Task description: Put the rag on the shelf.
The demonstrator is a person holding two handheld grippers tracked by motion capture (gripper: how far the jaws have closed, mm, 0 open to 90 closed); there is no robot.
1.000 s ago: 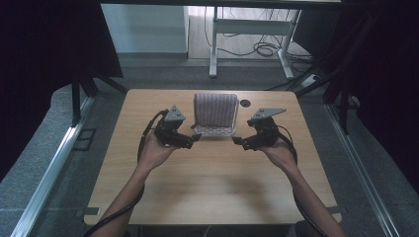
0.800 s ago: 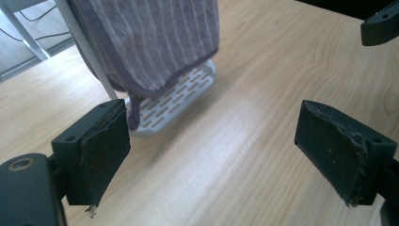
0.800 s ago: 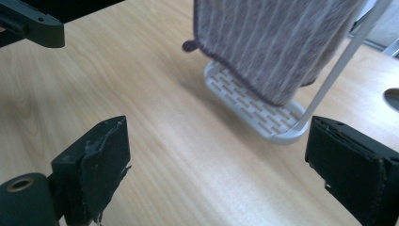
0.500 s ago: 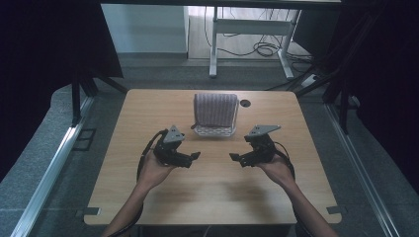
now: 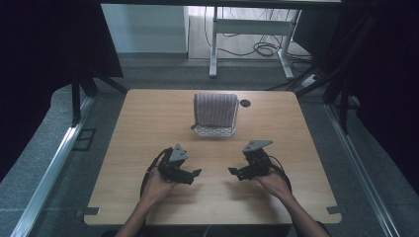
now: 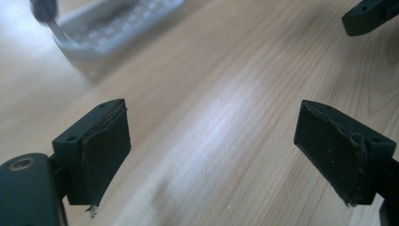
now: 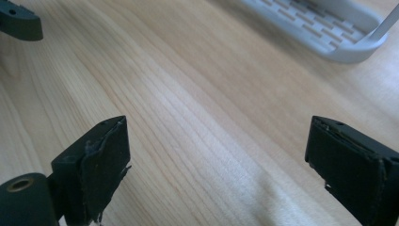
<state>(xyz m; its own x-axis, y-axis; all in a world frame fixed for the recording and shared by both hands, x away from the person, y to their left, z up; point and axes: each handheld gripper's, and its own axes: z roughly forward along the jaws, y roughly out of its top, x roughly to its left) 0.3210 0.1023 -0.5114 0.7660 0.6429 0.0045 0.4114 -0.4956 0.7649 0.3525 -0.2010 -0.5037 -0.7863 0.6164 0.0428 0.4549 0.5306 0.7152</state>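
Near the counter's front edge, both grippers wait, jaws wide apart and holding nothing.
Left gripper and right gripper face each other; folded towel drapes the white basket at 12 o'clock.

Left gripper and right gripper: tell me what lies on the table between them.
Nothing. In the high view, only bare wooden table lies between the left gripper and the right gripper. The white basket with its folded cloth sits farther back.
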